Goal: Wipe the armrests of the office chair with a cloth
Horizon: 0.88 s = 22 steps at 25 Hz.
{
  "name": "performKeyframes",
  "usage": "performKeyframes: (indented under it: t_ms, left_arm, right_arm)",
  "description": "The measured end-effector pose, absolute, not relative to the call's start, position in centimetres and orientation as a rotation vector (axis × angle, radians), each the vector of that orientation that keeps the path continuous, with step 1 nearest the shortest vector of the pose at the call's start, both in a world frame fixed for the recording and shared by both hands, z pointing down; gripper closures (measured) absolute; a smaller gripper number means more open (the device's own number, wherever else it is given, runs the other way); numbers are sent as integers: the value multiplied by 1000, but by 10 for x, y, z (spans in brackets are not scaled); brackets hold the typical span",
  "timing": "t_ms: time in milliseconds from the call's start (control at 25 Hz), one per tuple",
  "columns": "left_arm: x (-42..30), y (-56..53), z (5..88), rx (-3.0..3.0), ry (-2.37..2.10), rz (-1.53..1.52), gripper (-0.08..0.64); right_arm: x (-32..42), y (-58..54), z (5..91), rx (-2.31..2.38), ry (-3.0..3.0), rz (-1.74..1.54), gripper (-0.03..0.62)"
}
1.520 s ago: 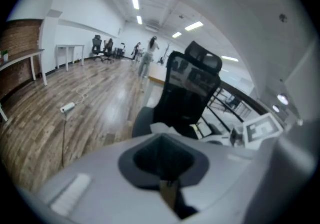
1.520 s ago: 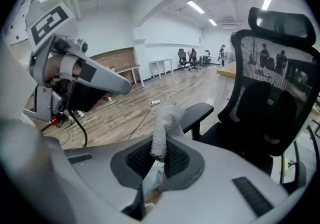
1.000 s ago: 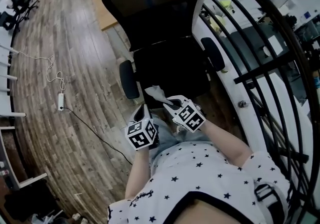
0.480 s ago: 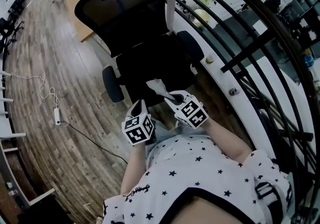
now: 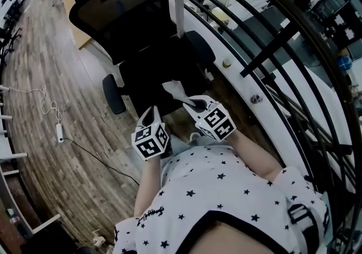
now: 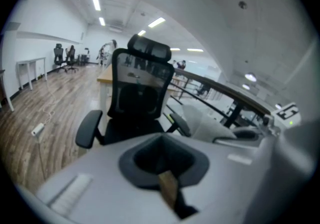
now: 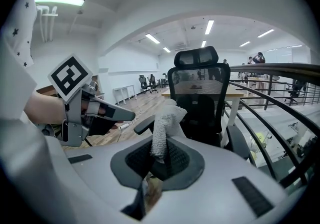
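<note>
Now the right gripper point(image 5: 191, 104) pinches the cloth point(image 5: 173, 89) near the office chair point(image 5: 121, 18), left gripper point(image 5: 151, 115) pressed together, empty.

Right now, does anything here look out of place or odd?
Only a power strip and its cable lie loose on the floor near the office chair. The chair stands upright; the right gripper holds the cloth.
</note>
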<state>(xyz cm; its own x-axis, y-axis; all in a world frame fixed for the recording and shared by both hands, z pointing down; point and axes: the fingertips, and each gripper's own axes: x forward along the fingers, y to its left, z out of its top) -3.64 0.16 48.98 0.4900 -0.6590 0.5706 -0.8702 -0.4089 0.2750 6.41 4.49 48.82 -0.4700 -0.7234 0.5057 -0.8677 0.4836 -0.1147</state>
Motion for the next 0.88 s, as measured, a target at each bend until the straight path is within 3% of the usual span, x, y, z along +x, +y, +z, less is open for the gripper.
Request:
performKeyframes:
  t_ms: [880]
  left_arm:
    - [0, 19, 485, 2182, -1245, 515, 555]
  right_arm:
    - [110, 60, 480, 1404, -2353, 566, 561]
